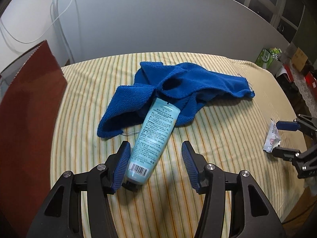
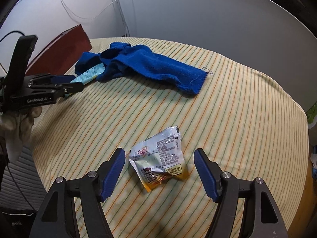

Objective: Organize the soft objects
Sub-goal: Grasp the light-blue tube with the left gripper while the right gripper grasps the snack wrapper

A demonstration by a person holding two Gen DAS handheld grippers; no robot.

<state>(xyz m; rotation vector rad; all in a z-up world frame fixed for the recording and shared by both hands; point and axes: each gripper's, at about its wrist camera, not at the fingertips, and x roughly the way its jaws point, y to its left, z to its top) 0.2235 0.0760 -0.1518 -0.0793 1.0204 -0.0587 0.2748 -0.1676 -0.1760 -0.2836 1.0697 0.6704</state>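
- Lying nearest the left wrist camera, a pale turquoise plastic cream tube (image 1: pixel 152 138) with black print and a barcode is stretching away between the blue ribbed fingers (image 1: pixel 122 164) of the left gripper (image 1: pixel 156 148), its barcoded end close to the camera.
- Those fingers are standing spread apart; the left one is sitting just beside or touching the tube's edge, I cannot tell which, while the right one is standing clear of it.
- The tube's far end is tucking under a crumpled blue terry-cloth towel (image 1: pixel 178 83), which is lying bunched near the middle of the yellow striped cloth-covered tabletop (image 1: pixel 227 134).
- A dark red board-like panel (image 1: pixel 29 103) is standing at the tabletop's left edge.
- A crumpled silver and yellow foil sachet (image 2: pixel 160 164) with a red logo is lying flat on the tabletop, between the spread blue fingers (image 2: pixel 113 172) of the right gripper (image 2: pixel 159 165), which are touching nothing.
- From the right wrist view, the towel (image 2: pixel 150 65) is lying well beyond the sachet, with the tube (image 2: pixel 89 75) poking out at its left end towards the left gripper (image 2: pixel 76 83).
- A grey curved wall panel (image 2: pixel 218 19) is rising behind the tabletop, with white cables (image 2: pixel 118 2) hanging on it.
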